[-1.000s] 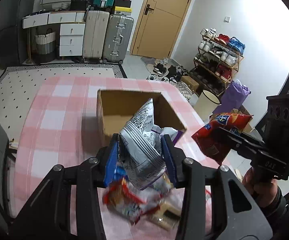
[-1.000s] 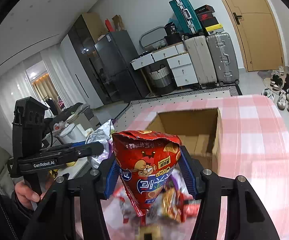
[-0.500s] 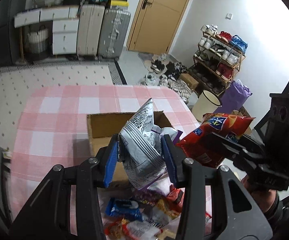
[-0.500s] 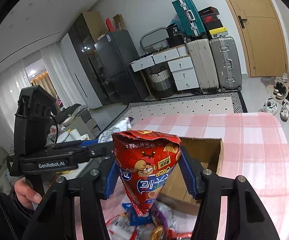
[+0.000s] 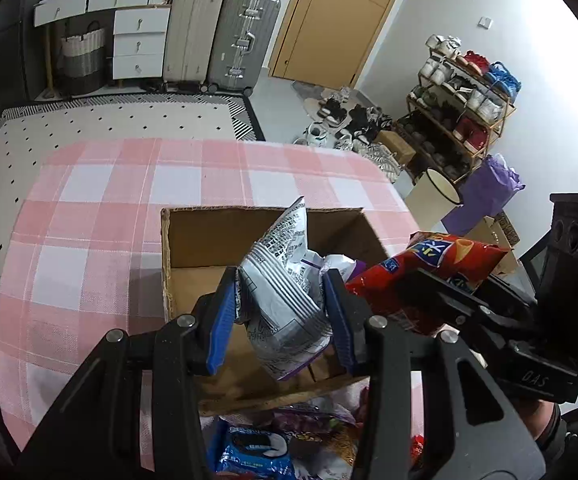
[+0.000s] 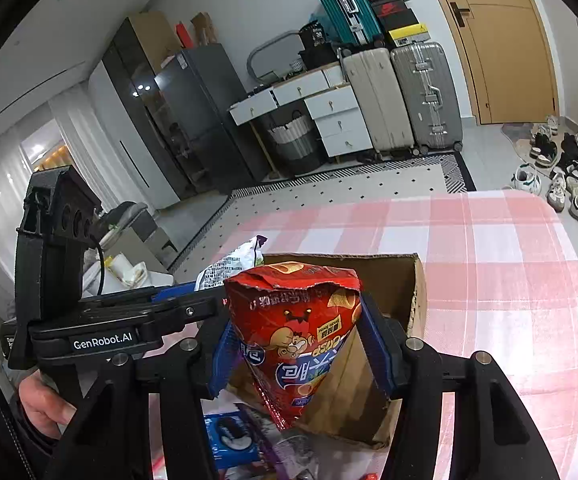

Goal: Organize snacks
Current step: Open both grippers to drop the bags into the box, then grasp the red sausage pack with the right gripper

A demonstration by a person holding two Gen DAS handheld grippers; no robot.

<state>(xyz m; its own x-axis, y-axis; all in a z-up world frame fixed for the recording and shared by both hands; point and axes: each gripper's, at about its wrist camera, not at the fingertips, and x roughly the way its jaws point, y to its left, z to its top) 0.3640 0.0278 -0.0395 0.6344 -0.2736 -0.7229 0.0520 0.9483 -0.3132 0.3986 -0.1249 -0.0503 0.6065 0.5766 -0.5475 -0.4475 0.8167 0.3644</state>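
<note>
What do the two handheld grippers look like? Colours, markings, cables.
Both are matte black plastic. The left gripper and the right gripper each carry blue pads on the inner finger faces and silver screw heads on the linkage arms. Seen from the right wrist, the left unit reads "GenRobot.AI" in white, has three round holes in its upright block, and trails a thin black cable.

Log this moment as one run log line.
left gripper: shut on silver snack bag | right gripper: shut on red chip bag | both over cardboard box | phase: placing
</note>
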